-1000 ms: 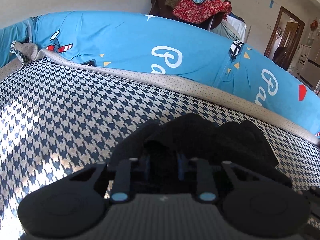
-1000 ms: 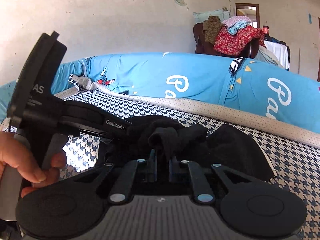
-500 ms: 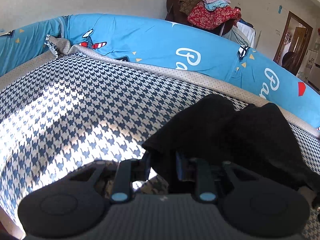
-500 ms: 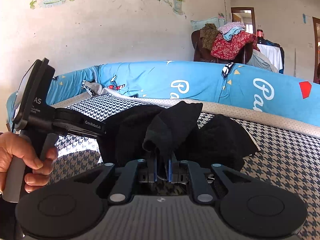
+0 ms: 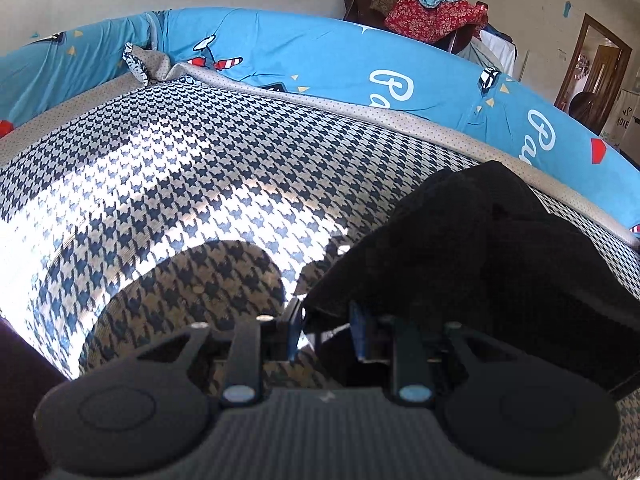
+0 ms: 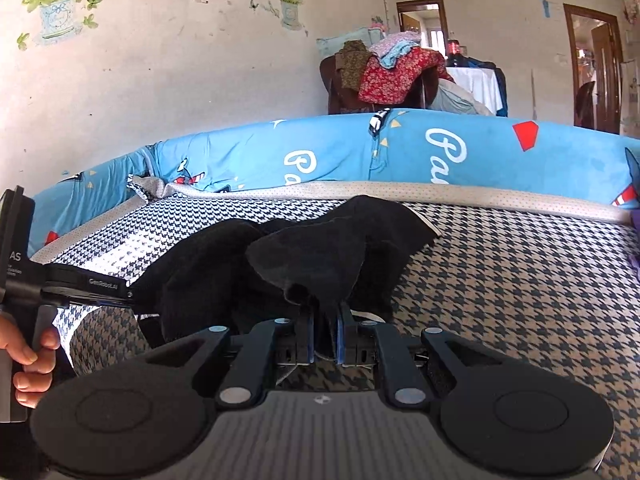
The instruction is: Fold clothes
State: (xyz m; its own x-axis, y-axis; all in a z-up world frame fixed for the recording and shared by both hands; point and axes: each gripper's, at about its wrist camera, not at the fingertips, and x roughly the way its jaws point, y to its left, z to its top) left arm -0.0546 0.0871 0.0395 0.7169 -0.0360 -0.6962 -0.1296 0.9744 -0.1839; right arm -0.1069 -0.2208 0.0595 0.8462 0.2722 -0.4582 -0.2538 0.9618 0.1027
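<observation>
Both tools are clamped on one black garment [image 6: 320, 248], which hangs bunched between them just above the houndstooth bed cover [image 5: 168, 168]; the right gripper [image 6: 324, 338] has its blue pads pinched tight on a thick fold of the cloth, and the left gripper [image 5: 324, 326] bites an edge of the same garment [image 5: 460, 248] — its jaws stand a little wider, though the dark fabric hides how much cloth sits between them, so that grip may be shallow. In the right wrist view the left tool [image 6: 80, 284] comes in from the left, a hand [image 6: 28, 364] around its handle, its tip buried in the cloth.

The step in hand looks like spreading the piece before any fold is made. To do it well, draw the two grips apart evenly until the edge between them runs taut; keep both at one height, so the hem hangs level; then lower the free part onto the sunlit cover first and lay the held edge down last, smoothing as it goes — no release until the cloth lies flat.
</observation>
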